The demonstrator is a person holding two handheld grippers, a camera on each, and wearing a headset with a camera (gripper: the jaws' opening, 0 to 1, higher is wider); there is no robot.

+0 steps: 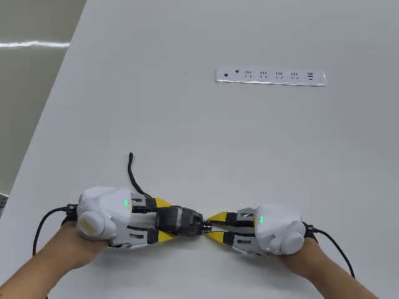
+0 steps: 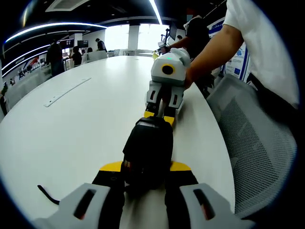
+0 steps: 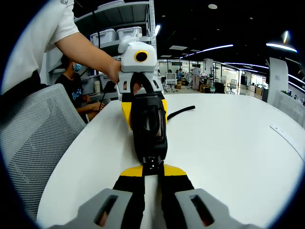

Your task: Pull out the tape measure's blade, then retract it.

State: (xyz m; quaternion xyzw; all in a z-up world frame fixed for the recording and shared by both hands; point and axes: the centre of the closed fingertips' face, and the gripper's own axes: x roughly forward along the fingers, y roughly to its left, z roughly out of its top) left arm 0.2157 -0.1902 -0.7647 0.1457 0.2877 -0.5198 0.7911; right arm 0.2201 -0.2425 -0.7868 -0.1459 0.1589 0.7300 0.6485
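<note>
head view, where it is: the dark grey, boxy plastic tape measure (image 1: pixel 179 220) sits low at the near edge of the plain white table (image 1: pixel 199 137), right between the two tools.
head view, left side: the white-and-yellow left gripper (image 1: pixel 163 219) has its jaws clamped across the case, probably to anchor it so it can't slide.
head view, right side: the right gripper (image 1: pixel 215 227) meets it nose to nose, tips at the case's mouth.
head view, extras: a thin black strap (image 1: pixel 132 171) trails off the case, and a long white power strip (image 1: pixel 271 76) lies well apart at the far side.
left gripper view: the yellow pads hug both flanks of the case, so it's gripped, not just resting. The right gripper faces it from the far end.
right gripper view: the jaws are pinched together on the small metal blade hook (image 3: pixel 151 163) at the front of the case. A grey mesh chair (image 3: pixel 43 138) stands beside the table.
progress guess: barely any blade shows, so the pull looks not yet started. The opposed, in-line hold looks set up for a straight draw.
</note>
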